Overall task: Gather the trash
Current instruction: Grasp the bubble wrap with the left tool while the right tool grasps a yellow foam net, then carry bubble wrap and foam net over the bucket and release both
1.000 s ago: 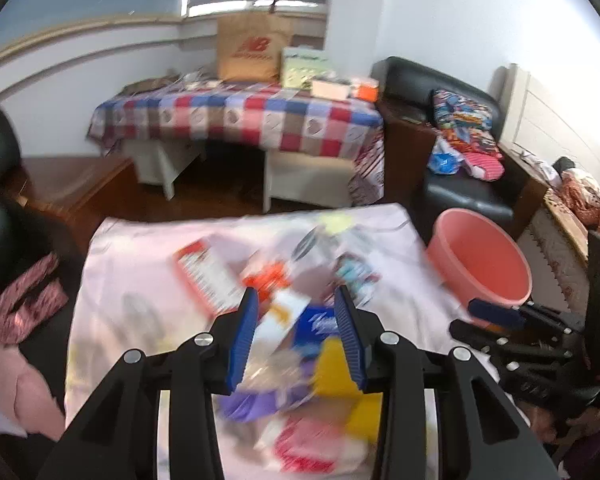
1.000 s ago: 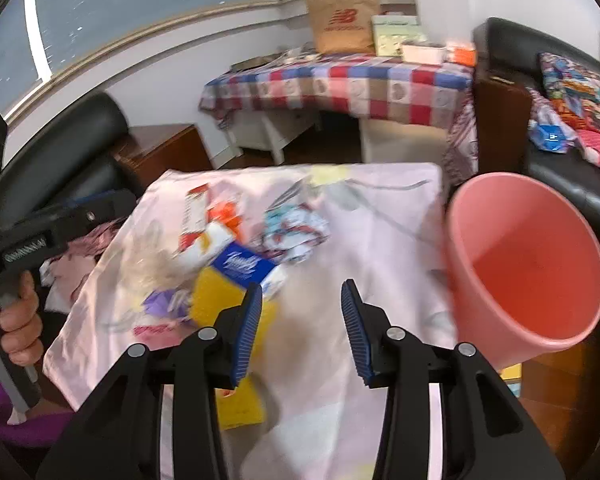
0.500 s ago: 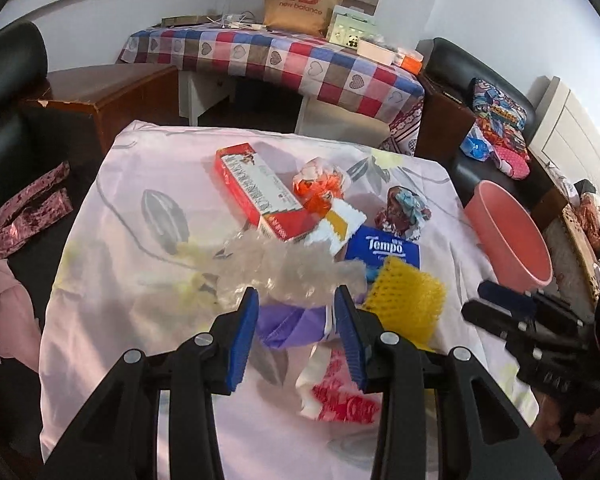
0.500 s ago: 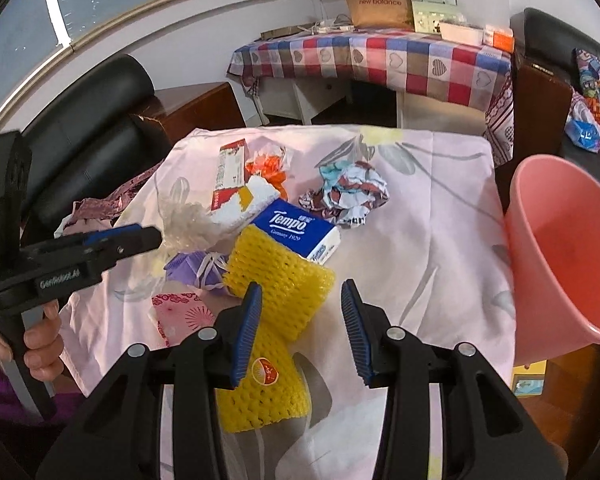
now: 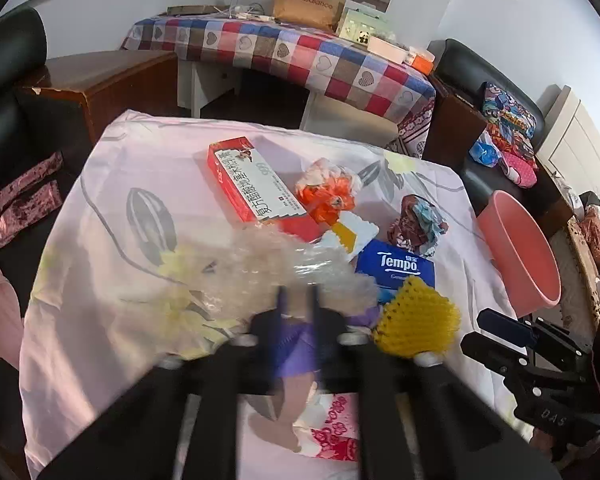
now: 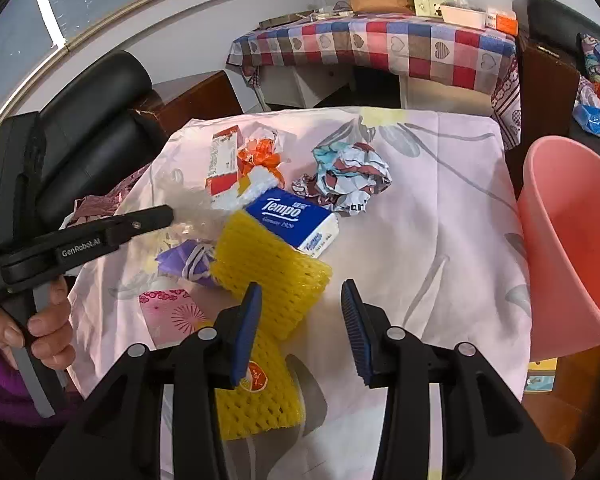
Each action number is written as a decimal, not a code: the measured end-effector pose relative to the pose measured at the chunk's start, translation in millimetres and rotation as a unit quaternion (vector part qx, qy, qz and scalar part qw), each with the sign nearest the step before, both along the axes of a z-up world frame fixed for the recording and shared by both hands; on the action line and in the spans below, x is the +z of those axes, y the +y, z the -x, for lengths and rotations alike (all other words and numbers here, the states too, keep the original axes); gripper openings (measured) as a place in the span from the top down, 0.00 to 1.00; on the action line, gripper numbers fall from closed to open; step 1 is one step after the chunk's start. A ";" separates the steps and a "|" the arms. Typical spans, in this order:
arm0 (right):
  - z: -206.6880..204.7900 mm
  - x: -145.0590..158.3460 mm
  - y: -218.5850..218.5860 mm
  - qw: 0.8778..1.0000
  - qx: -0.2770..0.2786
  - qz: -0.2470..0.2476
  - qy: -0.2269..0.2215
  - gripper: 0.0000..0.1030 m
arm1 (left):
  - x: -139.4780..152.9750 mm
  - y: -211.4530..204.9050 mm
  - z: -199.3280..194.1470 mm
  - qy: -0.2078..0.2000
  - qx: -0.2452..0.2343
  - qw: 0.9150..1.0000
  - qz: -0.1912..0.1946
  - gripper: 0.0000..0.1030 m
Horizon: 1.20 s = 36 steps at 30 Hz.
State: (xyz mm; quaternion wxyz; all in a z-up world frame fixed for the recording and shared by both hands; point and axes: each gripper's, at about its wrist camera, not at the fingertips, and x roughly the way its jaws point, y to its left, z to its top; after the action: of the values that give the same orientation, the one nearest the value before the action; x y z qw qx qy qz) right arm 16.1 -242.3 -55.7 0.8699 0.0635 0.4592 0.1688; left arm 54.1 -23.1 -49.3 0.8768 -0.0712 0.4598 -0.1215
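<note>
Clear plastic wrap is pinched at its near edge by the nearly closed, blurred left gripper. Its length is spread leftward across the cloth. The bin is found far right, nearer the spread right gripper.

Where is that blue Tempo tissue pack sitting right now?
The blue Tempo tissue pack lies mid-table on the pink floral tablecloth, resting against the yellow foam fruit net, with the crumpled printed paper ball just behind it.

Crinkly clear plastic wrap, yellow foam netting, smooth pink plastic bucket.
</note>
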 end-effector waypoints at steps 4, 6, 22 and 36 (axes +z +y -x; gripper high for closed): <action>-3.7 -3.3 -1.9 1.000 -0.003 -0.006 0.007 0.59 | 0.3 5.4 2.5 -0.001 -0.001 1.000 0.012 0.98; -5.6 -5.1 -3.6 1.000 -0.004 -0.011 0.012 0.59 | 3.0 5.6 6.4 -0.009 -0.006 1.000 0.009 0.99; -17.8 -15.0 18.2 1.000 0.019 -0.007 0.023 0.81 | 32.7 15.5 28.3 -0.038 -0.019 0.999 0.016 0.99; 11.9 40.8 -0.8 0.998 0.005 -0.006 -0.056 0.95 | 59.6 -10.7 30.6 -0.063 -0.045 0.997 0.008 0.99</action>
State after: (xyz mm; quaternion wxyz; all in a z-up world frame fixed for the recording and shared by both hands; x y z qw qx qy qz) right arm 4.2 -243.1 -14.8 0.8930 0.0572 0.4086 0.1795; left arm 23.5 -33.8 10.3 0.8973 -0.0491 0.4050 -0.1686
